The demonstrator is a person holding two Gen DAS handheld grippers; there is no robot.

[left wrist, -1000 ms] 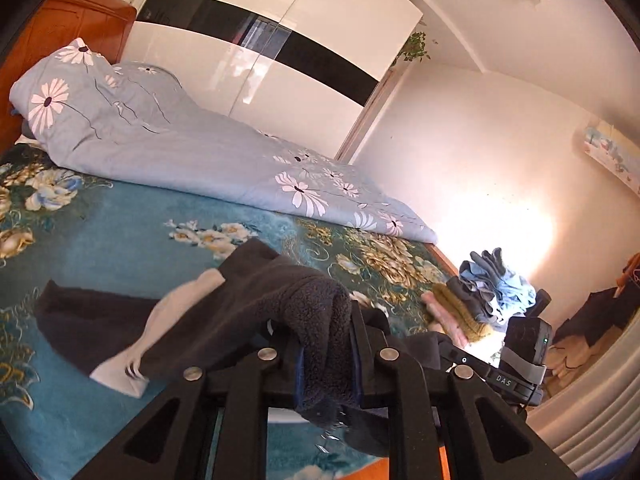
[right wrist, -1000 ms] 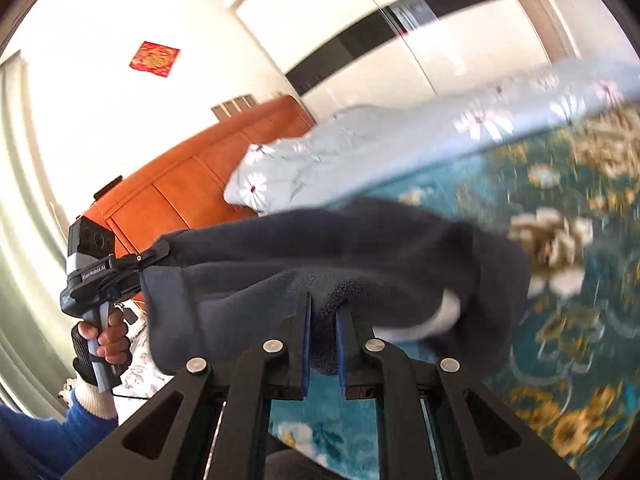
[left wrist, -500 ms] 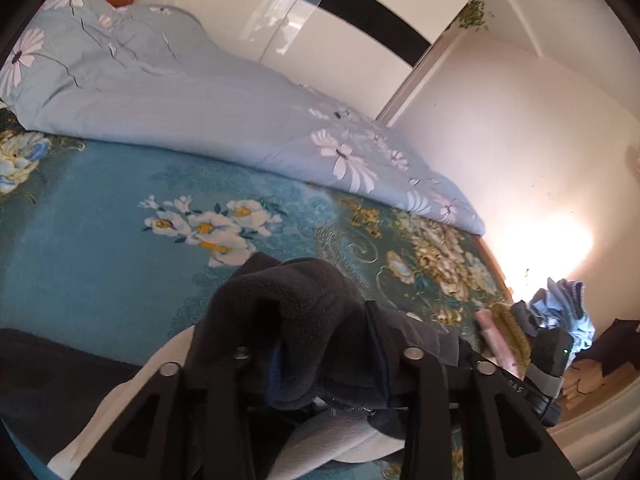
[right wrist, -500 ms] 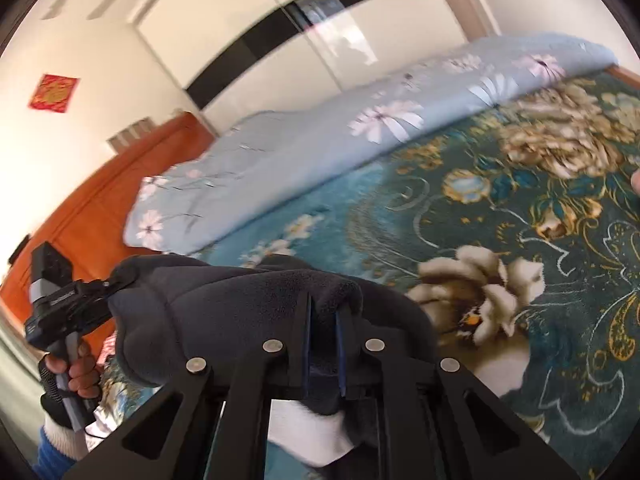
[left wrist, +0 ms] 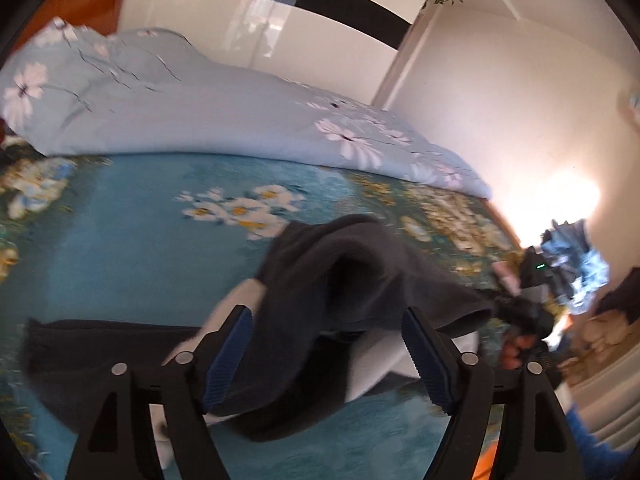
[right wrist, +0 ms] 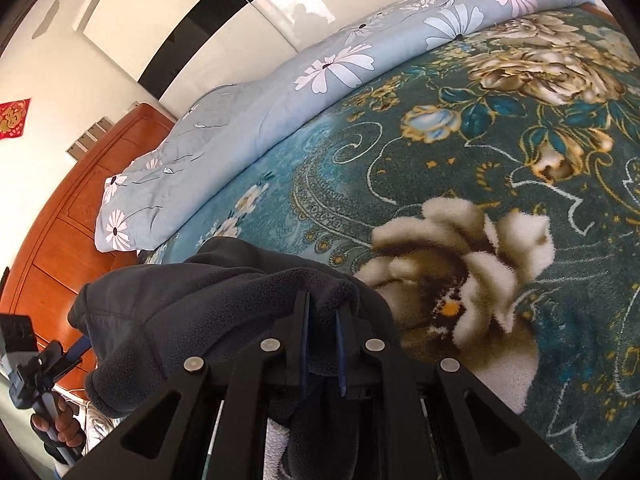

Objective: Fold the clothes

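Here, nearest the lens, the left gripper (left wrist: 326, 354) stands with its blue-padded fingers wide apart, a fold of the dark fleece garment (left wrist: 360, 280) draped loosely between them and gripped by neither. The right gripper (right wrist: 322, 344), by contrast, is pinched tight on a thick bunch of the same fleece, its jaws almost together with cloth squeezed between them. That grip appears to be what keeps one end of the garment lifted while the rest sags onto the bed (right wrist: 520, 160), near its front edge; the open left claw suggests a hold being let go or about to be taken, and the pictures do not settle which.

The garment lies partly doubled over itself, its white lining (left wrist: 376, 364) showing beneath the dark outer layer. How many folds it carries cannot be told.

The left view alone shows the flat dark panel spread toward the bed's left edge, and a pile of other clothes (left wrist: 576, 264) at the far right corner. The right view alone shows the person's hand (right wrist: 60, 426) on the left tool's handle, and the wooden headboard (right wrist: 68, 240) beyond.

Farther back in both views, a pale blue flowered quilt (left wrist: 200, 112) runs along the bed's far edge, before a glossy white wardrobe (left wrist: 248, 36).
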